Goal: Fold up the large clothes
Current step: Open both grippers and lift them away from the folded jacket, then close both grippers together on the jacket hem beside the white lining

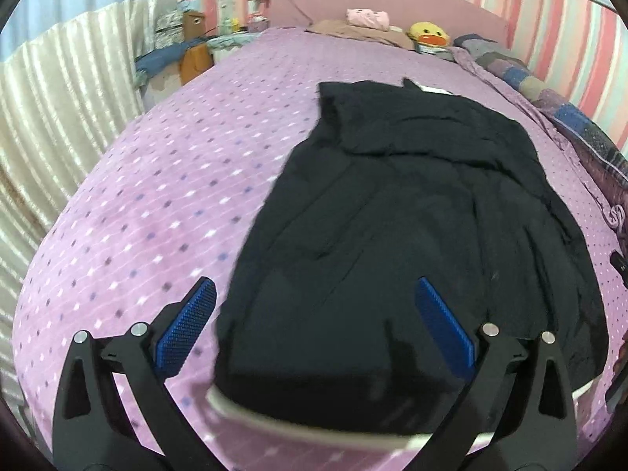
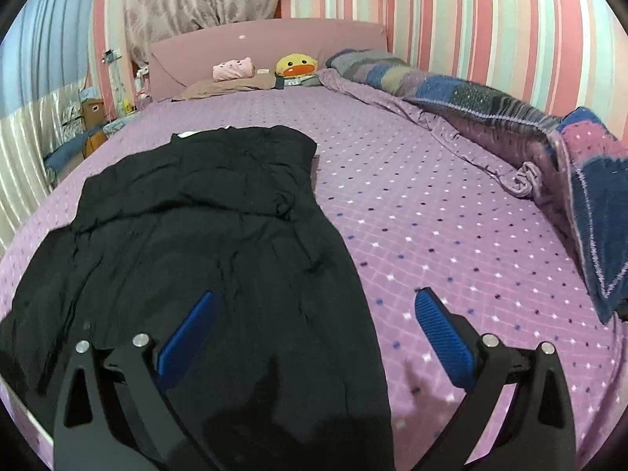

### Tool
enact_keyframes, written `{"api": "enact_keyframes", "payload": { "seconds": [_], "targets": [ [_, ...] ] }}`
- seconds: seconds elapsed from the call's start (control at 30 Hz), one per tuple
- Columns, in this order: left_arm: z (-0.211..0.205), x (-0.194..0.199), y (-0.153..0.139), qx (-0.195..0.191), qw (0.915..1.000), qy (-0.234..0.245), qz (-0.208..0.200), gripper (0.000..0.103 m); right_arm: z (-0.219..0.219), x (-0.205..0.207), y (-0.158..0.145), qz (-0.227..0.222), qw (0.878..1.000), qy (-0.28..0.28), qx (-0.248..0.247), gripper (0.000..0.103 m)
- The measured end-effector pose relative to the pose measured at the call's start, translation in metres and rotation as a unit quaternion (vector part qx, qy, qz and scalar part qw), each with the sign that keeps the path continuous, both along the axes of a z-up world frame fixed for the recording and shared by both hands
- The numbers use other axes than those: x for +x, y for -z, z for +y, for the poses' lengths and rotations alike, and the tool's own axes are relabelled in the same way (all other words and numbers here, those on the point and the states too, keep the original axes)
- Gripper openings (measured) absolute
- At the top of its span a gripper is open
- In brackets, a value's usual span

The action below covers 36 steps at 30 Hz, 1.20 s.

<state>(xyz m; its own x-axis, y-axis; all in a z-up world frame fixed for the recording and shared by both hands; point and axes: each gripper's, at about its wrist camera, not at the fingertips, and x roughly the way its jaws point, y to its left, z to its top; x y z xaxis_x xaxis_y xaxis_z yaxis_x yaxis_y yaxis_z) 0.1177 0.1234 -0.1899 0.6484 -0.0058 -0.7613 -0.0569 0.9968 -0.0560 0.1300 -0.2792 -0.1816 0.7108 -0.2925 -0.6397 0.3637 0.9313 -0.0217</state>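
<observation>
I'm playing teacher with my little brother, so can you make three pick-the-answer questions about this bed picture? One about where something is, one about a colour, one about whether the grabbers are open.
1. Where does the yellow duck toy sit?
A. At the head of the bed, by the pink headboard
B. On top of the black garment
C. On the floor

2. What colour is the large garment spread on the bed?
A. White
B. Black
C. Red

3. How does each hand-held gripper stand?
A. Both shut on cloth
B. One open, one shut
C. Both open, holding nothing

Answers:
1 A: the duck rests at the far end, against the headboard.
2 B: the cloth is dark black against the purple dotted sheet.
3 C: the left hand-held gripper and the right hand-held gripper show blue pads spread wide with nothing pinched.
</observation>
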Motion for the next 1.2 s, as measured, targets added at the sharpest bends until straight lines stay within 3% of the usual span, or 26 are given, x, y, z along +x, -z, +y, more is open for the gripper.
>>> {"api": "enact_keyframes", "payload": {
  "seconds": [0.1, 0.3, 0.63, 0.8, 0.87, 1.07, 1.2],
  "targets": [
    [0.018, -0.014, 0.015, -0.014, 0.9998, -0.009, 0.013, 0.100, 0.003, -0.025, 0.007, 0.000, 1.000, 0.005, -0.011, 0.101],
    [0.042, -0.028, 0.046, -0.010, 0.9992, -0.018, 0.033, 0.100, -0.016, -0.072, 0.025, -0.006, 0.999, 0.029, 0.026, 0.101],
    [0.064, -0.015, 0.079, -0.057, 0.9946, 0.061, 0.062, 0.099, -0.024, -0.110, 0.062, 0.003, 0.998, 0.048, 0.048, 0.101],
    [0.064, -0.007, 0.104, -0.083, 0.9905, 0.072, 0.082, 0.087, -0.028, -0.115, 0.059, -0.006, 0.997, 0.048, 0.059, 0.101],
    [0.059, -0.008, 0.101, -0.093, 0.9885, 0.085, 0.083, 0.073, -0.029, -0.119, 0.055, -0.012, 0.997, 0.044, 0.061, 0.101],
    [0.052, -0.009, 0.102, -0.074, 0.9881, 0.093, 0.098, 0.072, -0.046, -0.127, 0.061, -0.007, 0.994, 0.053, 0.092, 0.101],
    [0.035, -0.004, 0.102, -0.042, 0.9892, 0.102, 0.097, 0.074, -0.049, -0.129, 0.060, -0.017, 0.993, 0.045, 0.105, 0.101]
  ]
}}
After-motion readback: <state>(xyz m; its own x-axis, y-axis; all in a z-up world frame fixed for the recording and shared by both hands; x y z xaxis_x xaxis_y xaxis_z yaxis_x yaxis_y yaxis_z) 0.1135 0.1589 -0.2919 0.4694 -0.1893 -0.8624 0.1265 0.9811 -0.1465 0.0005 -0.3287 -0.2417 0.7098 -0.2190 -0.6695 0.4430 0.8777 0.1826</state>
